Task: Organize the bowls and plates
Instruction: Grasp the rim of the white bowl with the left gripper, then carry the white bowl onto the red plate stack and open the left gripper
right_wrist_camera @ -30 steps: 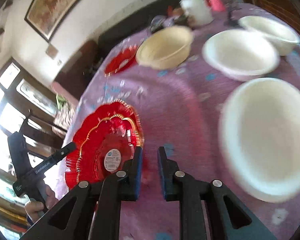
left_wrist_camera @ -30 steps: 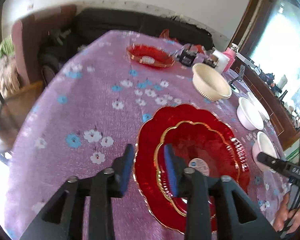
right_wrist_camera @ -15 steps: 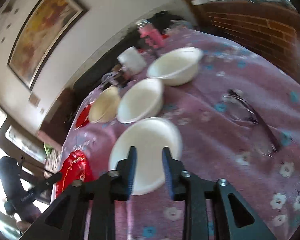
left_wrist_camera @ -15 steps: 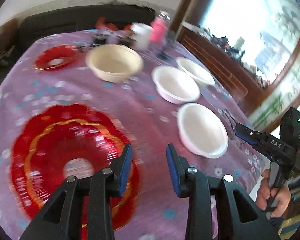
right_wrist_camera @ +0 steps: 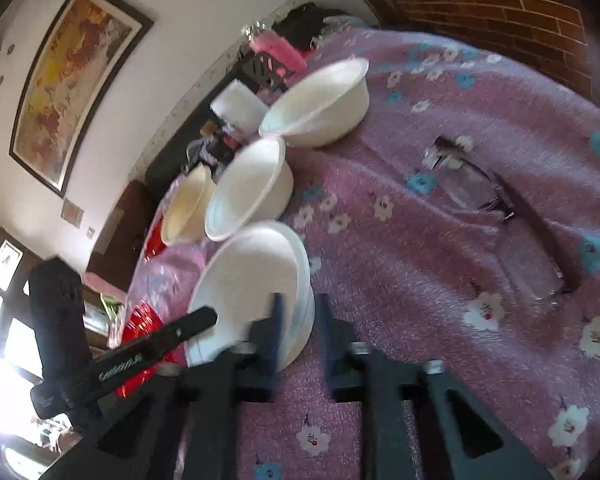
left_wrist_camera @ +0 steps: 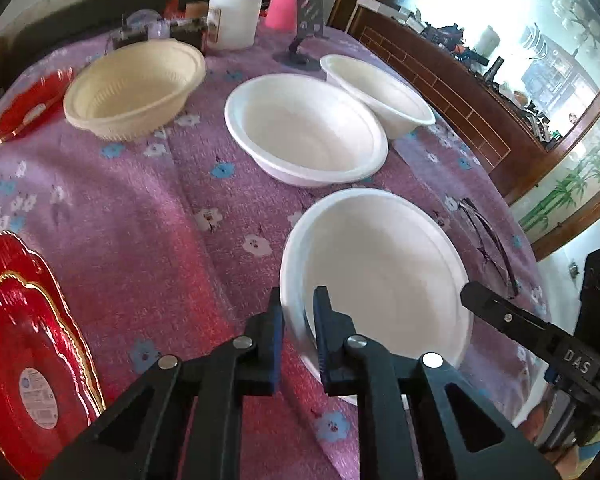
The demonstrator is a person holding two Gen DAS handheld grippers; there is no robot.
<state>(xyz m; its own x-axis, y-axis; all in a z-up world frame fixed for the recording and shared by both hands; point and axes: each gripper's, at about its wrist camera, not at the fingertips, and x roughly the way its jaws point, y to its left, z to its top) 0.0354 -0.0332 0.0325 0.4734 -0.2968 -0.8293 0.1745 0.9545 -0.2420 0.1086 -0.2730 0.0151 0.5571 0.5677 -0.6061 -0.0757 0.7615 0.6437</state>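
Left hand-held gripper (left_wrist_camera: 298, 320): I see it angled down at the lower middle of its frame, clenched on the near-left rim of the nearest white bowl (left_wrist_camera: 380, 268), one finger outside the wall and one inside.
Right hand-held gripper (right_wrist_camera: 300, 326): tilted down at the lower middle of its view, grasping the same bowl's (right_wrist_camera: 252, 280) opposite rim, which sits between its fingers.
Bowl's place: on the counter (left_wrist_camera: 220, 232) with the purple flowered cloth, nearest of a row; a second white bowl (left_wrist_camera: 304, 128), a third (left_wrist_camera: 376, 92) and a cream bowl (left_wrist_camera: 136, 88) lie beyond.
Red plates (left_wrist_camera: 28, 340): stacked at the lower left of the left view, cut off by the frame edge.
Hard to make out: the right view is blurred by motion, so I cannot judge exactly how its pads meet the rim; eyeglasses (right_wrist_camera: 480, 188) show on the cloth at right.
Changed since a second ago: I had the left gripper over the red plates with jaws apart; both grippers have since swung to the white bowl and closed.
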